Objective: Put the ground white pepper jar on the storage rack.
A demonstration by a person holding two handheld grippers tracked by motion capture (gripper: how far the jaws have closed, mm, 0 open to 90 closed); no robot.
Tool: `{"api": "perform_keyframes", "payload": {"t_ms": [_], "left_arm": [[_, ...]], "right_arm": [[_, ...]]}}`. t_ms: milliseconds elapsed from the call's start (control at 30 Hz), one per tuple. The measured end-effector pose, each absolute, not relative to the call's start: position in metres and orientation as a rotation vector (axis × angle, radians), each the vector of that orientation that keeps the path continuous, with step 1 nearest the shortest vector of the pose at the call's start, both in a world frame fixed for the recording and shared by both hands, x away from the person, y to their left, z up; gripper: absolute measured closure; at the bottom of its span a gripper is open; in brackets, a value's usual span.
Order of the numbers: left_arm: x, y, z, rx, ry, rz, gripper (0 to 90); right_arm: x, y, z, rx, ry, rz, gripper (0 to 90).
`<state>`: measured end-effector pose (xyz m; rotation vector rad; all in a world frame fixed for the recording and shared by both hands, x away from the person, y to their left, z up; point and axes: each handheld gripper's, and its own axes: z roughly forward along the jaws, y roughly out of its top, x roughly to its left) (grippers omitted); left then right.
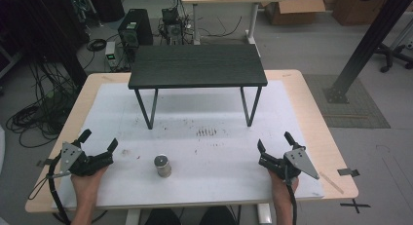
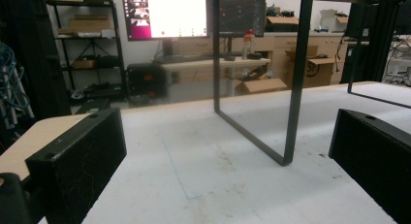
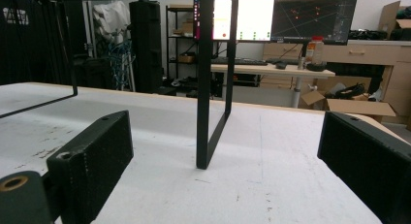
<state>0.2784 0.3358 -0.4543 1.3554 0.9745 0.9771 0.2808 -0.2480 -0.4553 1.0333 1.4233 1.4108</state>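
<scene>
Left gripper (image 1: 100, 141): jaws spread wide, nothing between them; held in the left hand (image 1: 87, 178) at the near left of the white mat (image 1: 204, 137). In the left gripper view its jaws stand apart over bare mat, facing one shelf leg (image 2: 286, 88).

Right gripper (image 1: 273, 143): jaws likewise spread and empty; held in the right hand (image 1: 281, 183) at the near right of the mat. In the right gripper view its jaws frame another shelf leg (image 3: 208, 103).

Metal cylinder (image 1: 162, 165): small, upright on the mat near its front edge, between the two grippers, well apart from both.

Black shelf (image 1: 197, 65): low, on thin legs, at the far side of the mat.

Table (image 1: 331, 152): pale wood, under the mat.

Monitors (image 2: 167, 13): lit, in the background of both gripper views.
</scene>
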Motion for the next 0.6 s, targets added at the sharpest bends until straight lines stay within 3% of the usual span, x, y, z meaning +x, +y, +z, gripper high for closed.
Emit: {"api": "perform_keyframes", "payload": {"t_ms": [600], "left_arm": [[0.2787, 0.3361, -0.4541, 1.353, 0.977, 0.975, 0.2]], "right_arm": [[0.281, -0.2481, -0.4552, 1.034, 1.425, 1.412, 5.4]]}}
